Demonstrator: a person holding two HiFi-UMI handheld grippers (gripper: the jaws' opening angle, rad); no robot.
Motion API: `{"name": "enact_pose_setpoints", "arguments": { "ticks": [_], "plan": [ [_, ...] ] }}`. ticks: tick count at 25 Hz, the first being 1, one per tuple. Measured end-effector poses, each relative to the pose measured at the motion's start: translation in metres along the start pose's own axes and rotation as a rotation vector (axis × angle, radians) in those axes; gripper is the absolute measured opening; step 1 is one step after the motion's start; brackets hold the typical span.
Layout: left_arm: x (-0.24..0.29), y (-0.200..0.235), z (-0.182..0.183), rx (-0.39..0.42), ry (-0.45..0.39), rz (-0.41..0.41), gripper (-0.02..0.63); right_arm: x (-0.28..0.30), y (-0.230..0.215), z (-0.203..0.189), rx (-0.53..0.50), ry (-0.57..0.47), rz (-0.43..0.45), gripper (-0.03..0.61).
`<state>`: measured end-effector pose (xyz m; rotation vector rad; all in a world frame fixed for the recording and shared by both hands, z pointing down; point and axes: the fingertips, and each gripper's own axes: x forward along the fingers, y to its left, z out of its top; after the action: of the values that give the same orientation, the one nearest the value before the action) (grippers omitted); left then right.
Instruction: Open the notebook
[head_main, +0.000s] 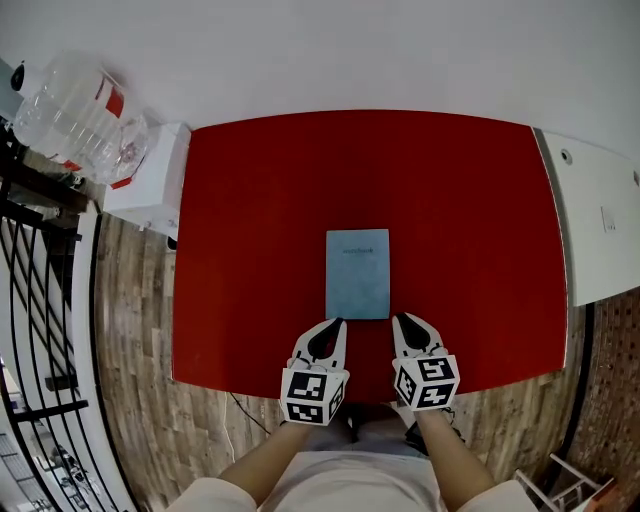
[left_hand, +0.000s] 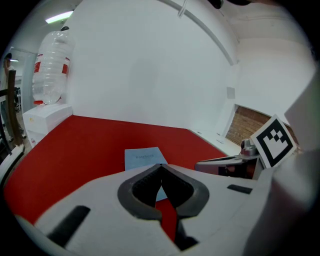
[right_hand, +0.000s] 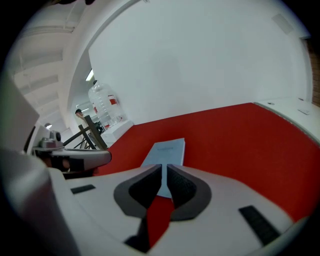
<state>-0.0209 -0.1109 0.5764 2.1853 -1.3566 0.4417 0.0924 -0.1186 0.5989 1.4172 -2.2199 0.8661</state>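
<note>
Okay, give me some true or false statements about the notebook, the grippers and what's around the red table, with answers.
1. The notebook lies closed on the red table. True.
2. The left gripper is holding the notebook. False: its fingers are together with nothing between them.
3. A big water bottle sits on a white box beside the table. True.
4. The notebook is at the table's right edge. False: it lies near the middle.
5. The right gripper is at the notebook's far end. False: it is by the near end.
</note>
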Motion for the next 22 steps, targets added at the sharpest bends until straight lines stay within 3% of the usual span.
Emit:
{"name": "enact_pose_setpoints", "arguments": {
  "ticks": [3,10,22],
  "plan": [
    [0.004,0.003,-0.011,-0.004,0.022,-0.002,0.006,0.016,-0.004,-0.013,0.027,0.038,0.003,0.063],
    [0.014,0.010,-0.034,-0.021,0.069,-0.006,0.006,0.057,-0.021,-0.031,0.092,0.120,-0.006,0.107],
    [0.019,0.018,-0.047,-0.041,0.096,0.011,0.006,0.090,-0.025,-0.050,0.159,0.245,0.087,0.114]
  ]
}}
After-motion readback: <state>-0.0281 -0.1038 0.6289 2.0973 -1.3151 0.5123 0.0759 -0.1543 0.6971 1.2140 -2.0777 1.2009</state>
